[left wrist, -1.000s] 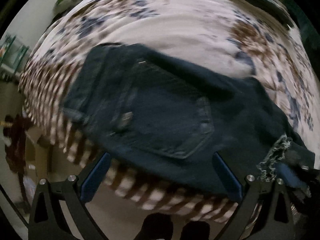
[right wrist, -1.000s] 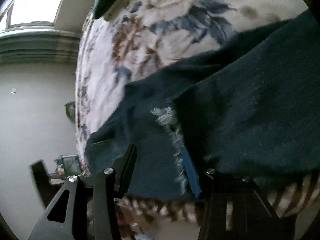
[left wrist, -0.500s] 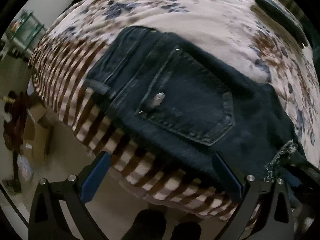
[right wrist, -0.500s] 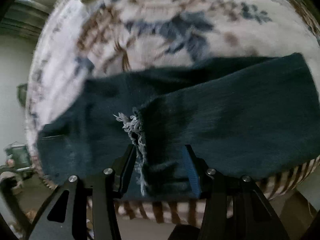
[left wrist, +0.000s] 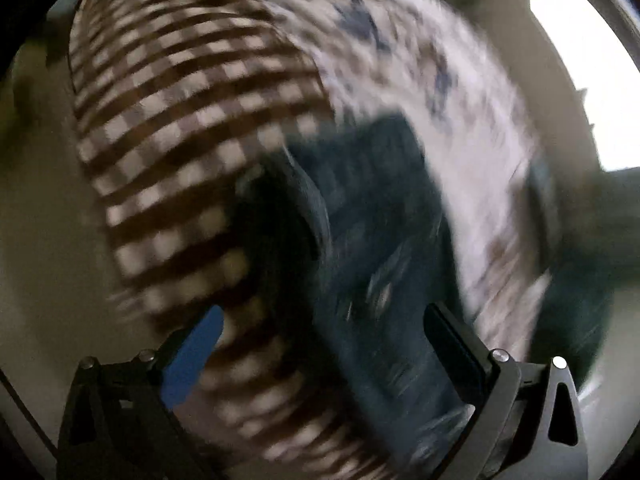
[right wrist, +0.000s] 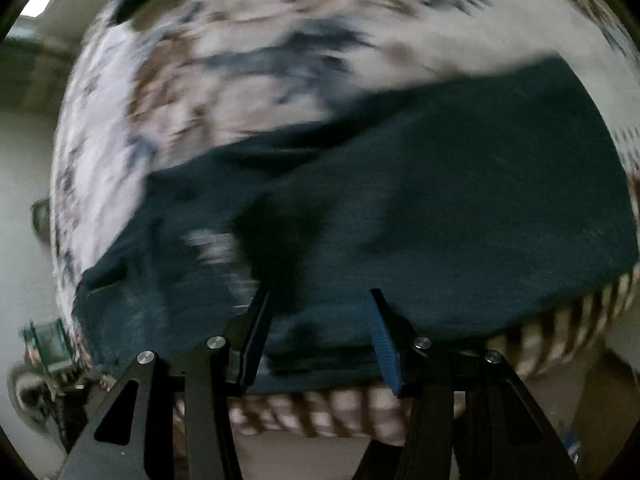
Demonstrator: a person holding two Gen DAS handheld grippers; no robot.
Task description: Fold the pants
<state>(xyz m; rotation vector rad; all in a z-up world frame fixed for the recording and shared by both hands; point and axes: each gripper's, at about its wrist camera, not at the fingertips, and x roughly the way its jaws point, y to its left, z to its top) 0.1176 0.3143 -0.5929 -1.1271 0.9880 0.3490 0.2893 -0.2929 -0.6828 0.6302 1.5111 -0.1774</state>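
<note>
Your dark blue pants (right wrist: pixel 400 208) lie folded on the bed, whose floral cover (right wrist: pixel 240 60) spreads white, brown and blue behind them, with a brown-and-white checked skirt (right wrist: pixel 340 408) hanging off the near edge. In the right wrist view the denim fills the frame from about 9 o'clock across to 3 o'clock, one layer laid over another, with a pale frayed patch (right wrist: pixel 212 244) at roughly 8 o'clock from centre.

Your right tool (right wrist: pixel 320 340) points steeply down at the near edge of the pants. Its two fingers, the right one with a blue pad (right wrist: pixel 382 344), stand partway apart with a bunched fold of denim between them. The fabric fills the gap, so it reads as clenched on the pants.

The left wrist view is heavily smeared by motion. There the pants (left wrist: pixel 380 240) run from centre down to 6 o'clock, the checked skirt (left wrist: pixel 180 120) lies at 10 o'clock and the floral cover (left wrist: pixel 440 100) at 1 o'clock. Your left tool (left wrist: pixel 324 344) is released: its blue-padded finger (left wrist: pixel 192 356) and black finger (left wrist: pixel 456 344) stand wide apart, the denim lying beyond them and between them without either pad pressing on it. A bright window (left wrist: pixel 588 72) shows at 2 o'clock.
</note>
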